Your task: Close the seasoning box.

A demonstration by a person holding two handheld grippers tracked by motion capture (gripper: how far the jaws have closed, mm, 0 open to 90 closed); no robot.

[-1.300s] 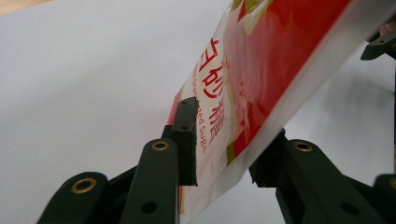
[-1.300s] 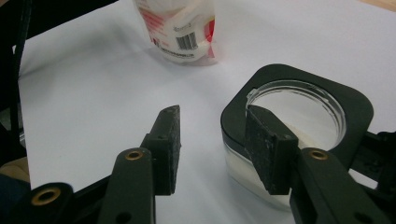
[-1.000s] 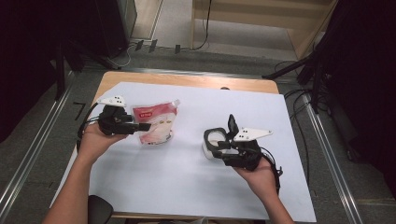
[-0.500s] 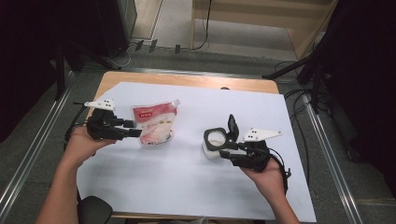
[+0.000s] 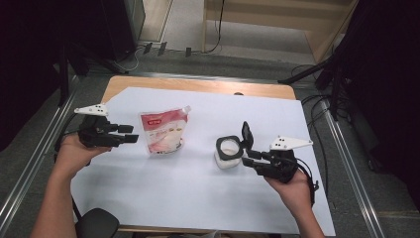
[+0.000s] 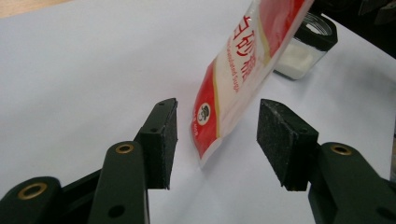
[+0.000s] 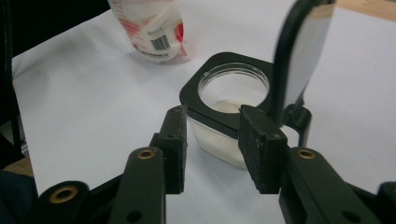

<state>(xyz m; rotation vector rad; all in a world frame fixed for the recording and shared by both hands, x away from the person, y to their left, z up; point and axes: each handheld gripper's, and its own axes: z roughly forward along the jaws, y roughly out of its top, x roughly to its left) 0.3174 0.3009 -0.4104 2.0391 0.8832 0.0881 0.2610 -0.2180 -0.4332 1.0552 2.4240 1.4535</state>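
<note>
Two risks face you: your left gripper (image 5: pixel 130 135), jaws apart beside the standing sugar pouch (image 5: pixel 162 133), may topple it, and your right gripper (image 7: pixel 212 140), jaws apart at the jar's (image 5: pixel 229 152) corner, may slip.

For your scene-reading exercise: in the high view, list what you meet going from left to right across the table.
Left gripper → sugar pouch → open jar → right gripper.
</note>
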